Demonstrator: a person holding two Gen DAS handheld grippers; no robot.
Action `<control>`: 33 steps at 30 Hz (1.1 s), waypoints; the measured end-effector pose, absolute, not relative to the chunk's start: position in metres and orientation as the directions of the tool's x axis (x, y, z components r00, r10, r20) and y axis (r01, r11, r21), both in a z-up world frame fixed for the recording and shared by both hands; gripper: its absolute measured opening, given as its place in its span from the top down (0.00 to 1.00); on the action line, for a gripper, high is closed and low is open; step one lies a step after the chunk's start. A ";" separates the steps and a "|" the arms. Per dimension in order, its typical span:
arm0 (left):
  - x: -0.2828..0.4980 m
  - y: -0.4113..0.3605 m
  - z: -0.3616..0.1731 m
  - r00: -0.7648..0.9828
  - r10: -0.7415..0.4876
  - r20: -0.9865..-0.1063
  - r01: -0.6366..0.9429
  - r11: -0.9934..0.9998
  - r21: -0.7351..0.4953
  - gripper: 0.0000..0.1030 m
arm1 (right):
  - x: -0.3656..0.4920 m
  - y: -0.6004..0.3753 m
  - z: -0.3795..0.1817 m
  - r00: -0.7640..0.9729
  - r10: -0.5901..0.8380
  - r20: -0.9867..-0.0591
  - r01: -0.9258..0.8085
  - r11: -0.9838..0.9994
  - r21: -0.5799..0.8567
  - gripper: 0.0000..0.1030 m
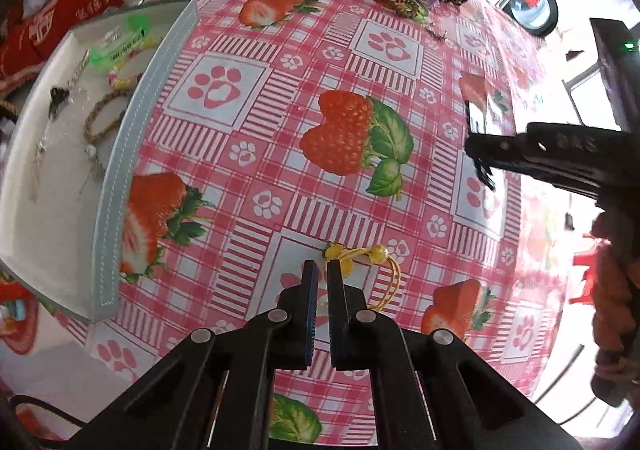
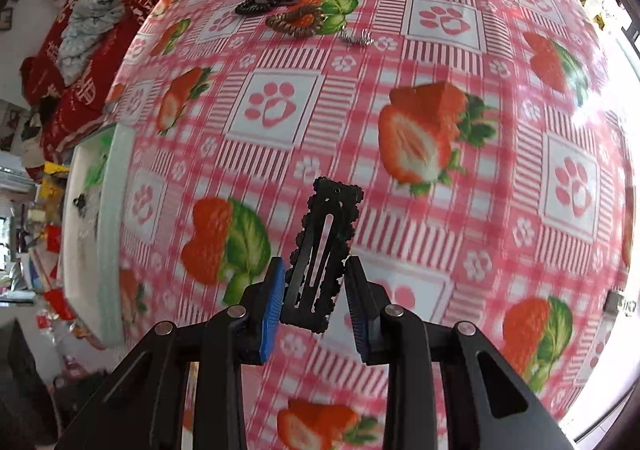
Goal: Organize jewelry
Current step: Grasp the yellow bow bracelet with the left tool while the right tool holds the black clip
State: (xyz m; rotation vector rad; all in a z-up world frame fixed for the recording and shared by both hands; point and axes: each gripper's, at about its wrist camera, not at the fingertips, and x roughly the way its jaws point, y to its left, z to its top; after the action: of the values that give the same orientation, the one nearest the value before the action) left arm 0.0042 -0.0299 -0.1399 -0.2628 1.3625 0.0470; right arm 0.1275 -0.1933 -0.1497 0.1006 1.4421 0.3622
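My right gripper point(image 2: 314, 270) is shut on a black beaded hair clip point(image 2: 322, 250), held above the tablecloth; the clip sticks forward between the blue pads. The same gripper point(image 1: 480, 154) shows at the right of the left wrist view with the clip point(image 1: 484, 170) hanging from it. My left gripper point(image 1: 322, 268) is nearly shut and empty, just above the table. A yellow bead hair tie point(image 1: 372, 256) lies right by its fingertips. A white tray point(image 1: 132, 154) on the left holds several bracelets and chains.
More hair ties, scrunchies and a small silver piece point(image 2: 356, 37) lie at the far edge of the table point(image 2: 440, 50). A brown coil tie point(image 2: 296, 21) and a black one point(image 2: 260, 2) lie there. Red bedding lies beyond the table's left side.
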 end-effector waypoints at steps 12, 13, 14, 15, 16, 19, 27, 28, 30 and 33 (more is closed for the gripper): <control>0.003 -0.062 -0.164 0.187 -0.023 -0.982 -0.083 0.996 -0.039 0.00 | 0.097 -0.213 -0.144 0.052 0.314 -0.948 -0.155 0.940 0.303 0.68; 0.005 -0.065 -0.167 0.184 -0.017 -0.983 -0.075 0.997 -0.031 0.00 | 0.096 -0.215 -0.145 0.050 0.311 -0.949 -0.154 0.941 0.301 0.68; 0.007 -0.068 -0.172 0.180 -0.018 -0.983 -0.061 0.998 -0.030 0.00 | 0.095 -0.215 -0.145 0.048 0.308 -0.950 -0.152 0.942 0.298 0.68; 0.010 -0.071 -0.176 0.173 -0.023 -0.985 -0.047 0.998 -0.031 0.00 | 0.094 -0.217 -0.146 0.047 0.306 -0.951 -0.150 0.943 0.296 0.68; 0.012 -0.074 -0.180 0.167 -0.026 -0.986 -0.035 0.999 -0.032 0.00 | 0.092 -0.218 -0.146 0.045 0.304 -0.952 -0.148 0.944 0.294 0.68; 0.019 -0.079 -0.192 0.130 -0.012 -0.991 -0.022 1.000 -0.015 0.19 | 0.089 -0.220 -0.145 0.041 0.300 -0.953 -0.145 0.946 0.291 0.68; 0.025 -0.071 -0.182 0.162 -0.096 -0.982 -0.023 0.995 -0.101 0.76 | 0.081 -0.218 -0.140 0.032 0.293 -0.956 -0.158 0.946 0.284 0.68; 0.026 -0.066 -0.179 0.164 -0.123 -0.979 -0.043 0.990 -0.131 0.76 | 0.080 -0.217 -0.139 0.030 0.292 -0.956 -0.159 0.945 0.284 0.68; 0.025 -0.055 -0.171 0.174 -0.150 -0.973 -0.070 0.984 -0.164 0.76 | 0.078 -0.214 -0.137 0.030 0.292 -0.956 -0.166 0.944 0.283 0.68; 0.023 -0.040 -0.156 0.189 -0.178 -0.966 -0.099 0.975 -0.199 0.76 | 0.076 -0.211 -0.133 0.032 0.296 -0.955 -0.179 0.941 0.286 0.68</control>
State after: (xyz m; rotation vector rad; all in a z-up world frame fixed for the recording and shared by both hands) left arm 0.0234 -0.0398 -0.1557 -0.2361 1.3832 -0.0562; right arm 0.0765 -0.2109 -0.1329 0.0958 1.4951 0.3663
